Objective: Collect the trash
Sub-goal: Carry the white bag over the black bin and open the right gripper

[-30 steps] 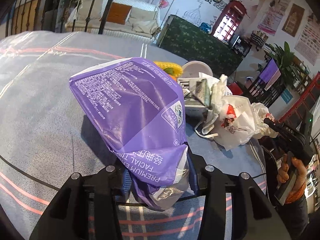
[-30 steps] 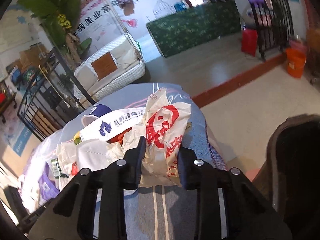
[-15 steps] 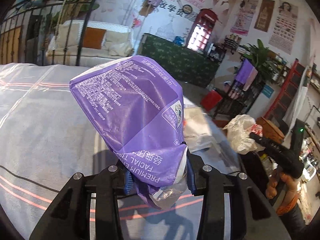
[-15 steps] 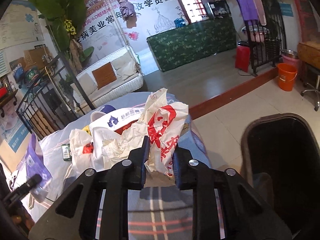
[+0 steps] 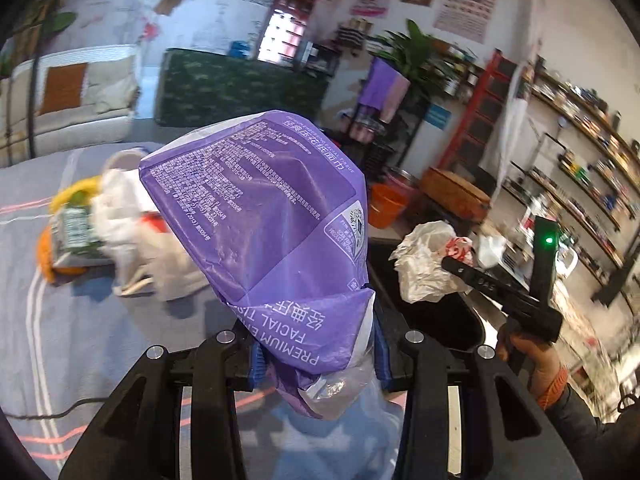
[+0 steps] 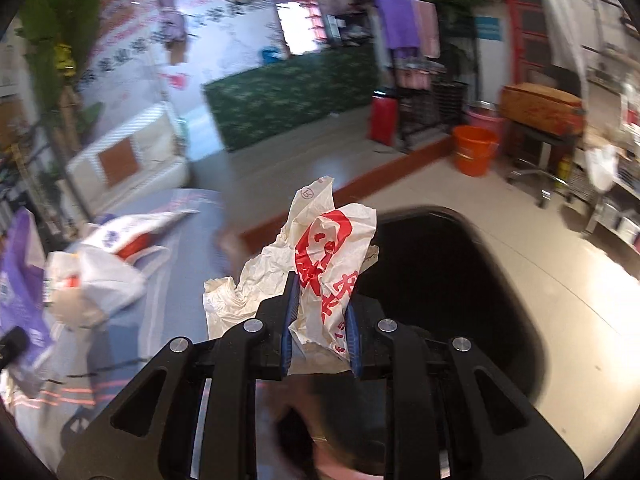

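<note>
My left gripper (image 5: 316, 356) is shut on a purple facial-tissue wrapper (image 5: 264, 208) and holds it above the grey striped tabletop (image 5: 80, 320). My right gripper (image 6: 320, 320) is shut on a crumpled white paper bag with red print (image 6: 320, 256) and holds it over the rim of a black bin (image 6: 460, 288). In the left wrist view the right gripper (image 5: 460, 268) with its paper bag (image 5: 428, 260) hangs over the bin (image 5: 440, 320) to the right. The purple wrapper also shows at the left edge of the right wrist view (image 6: 20, 280).
More trash lies on the table: a white plastic bag (image 5: 136, 224), a green-labelled pack (image 5: 74, 224) and yellow wrappers (image 5: 68, 196). An orange bucket (image 6: 476, 148) stands on the floor beyond the bin. A white sofa (image 6: 128, 156) stands behind the table.
Both grippers have swung right with their trash. The right gripper now holds the paper bag over the black bin. The left gripper has lifted the purple wrapper and turned towards the bin.
</note>
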A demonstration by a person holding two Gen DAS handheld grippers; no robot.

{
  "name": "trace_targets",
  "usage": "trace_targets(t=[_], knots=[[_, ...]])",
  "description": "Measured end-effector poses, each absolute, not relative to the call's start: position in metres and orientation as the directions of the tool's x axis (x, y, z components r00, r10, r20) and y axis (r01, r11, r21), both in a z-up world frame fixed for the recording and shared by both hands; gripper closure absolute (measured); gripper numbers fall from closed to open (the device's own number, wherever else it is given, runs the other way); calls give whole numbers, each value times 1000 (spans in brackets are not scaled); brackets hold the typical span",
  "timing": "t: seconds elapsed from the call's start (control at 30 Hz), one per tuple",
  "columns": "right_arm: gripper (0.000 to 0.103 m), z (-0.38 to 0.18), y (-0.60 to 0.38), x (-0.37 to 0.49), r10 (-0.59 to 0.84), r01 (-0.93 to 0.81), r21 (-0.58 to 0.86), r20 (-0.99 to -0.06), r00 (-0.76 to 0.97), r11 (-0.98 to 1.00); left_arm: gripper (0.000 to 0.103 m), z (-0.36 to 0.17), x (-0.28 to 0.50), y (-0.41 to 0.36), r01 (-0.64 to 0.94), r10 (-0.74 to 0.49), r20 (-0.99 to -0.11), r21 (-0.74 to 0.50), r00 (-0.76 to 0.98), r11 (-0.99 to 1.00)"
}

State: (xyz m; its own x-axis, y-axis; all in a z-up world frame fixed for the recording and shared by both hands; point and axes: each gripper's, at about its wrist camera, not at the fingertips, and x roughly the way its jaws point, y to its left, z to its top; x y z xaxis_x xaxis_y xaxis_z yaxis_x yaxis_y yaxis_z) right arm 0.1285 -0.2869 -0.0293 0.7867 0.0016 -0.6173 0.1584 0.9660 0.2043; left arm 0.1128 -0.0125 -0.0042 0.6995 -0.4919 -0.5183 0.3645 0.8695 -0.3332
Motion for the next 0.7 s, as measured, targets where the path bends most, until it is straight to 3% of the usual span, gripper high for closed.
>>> trace_targets(t=[0.27, 0.33, 0.4, 0.43, 0.63, 0.7], knots=[[79, -69, -331, 130, -130, 302, 119, -714, 688, 946, 63, -10, 128, -68, 522, -599, -539, -310, 592, 795], [70, -77, -334, 131, -139, 315, 112, -725, 674, 943, 63, -13, 131, -80, 545, -615, -551, -311, 564, 778], [45, -83, -336, 133, -145, 330, 112, -735, 663, 937, 63, -17, 134, -89, 566, -626, -564, -309, 538, 764], [40, -83, -338, 133, -150, 336, 114, -731, 666, 935, 63, -18, 132, -90, 574, -630, -568, -306, 531, 760], [36, -73, -351, 128, -193, 373, 111, -702, 685, 921, 62, -33, 144, -118, 609, -638, -618, -304, 459, 733], [29, -64, -361, 123, -221, 401, 116, -681, 698, 909, 62, -39, 148, -127, 621, -638, -638, -302, 432, 723]])
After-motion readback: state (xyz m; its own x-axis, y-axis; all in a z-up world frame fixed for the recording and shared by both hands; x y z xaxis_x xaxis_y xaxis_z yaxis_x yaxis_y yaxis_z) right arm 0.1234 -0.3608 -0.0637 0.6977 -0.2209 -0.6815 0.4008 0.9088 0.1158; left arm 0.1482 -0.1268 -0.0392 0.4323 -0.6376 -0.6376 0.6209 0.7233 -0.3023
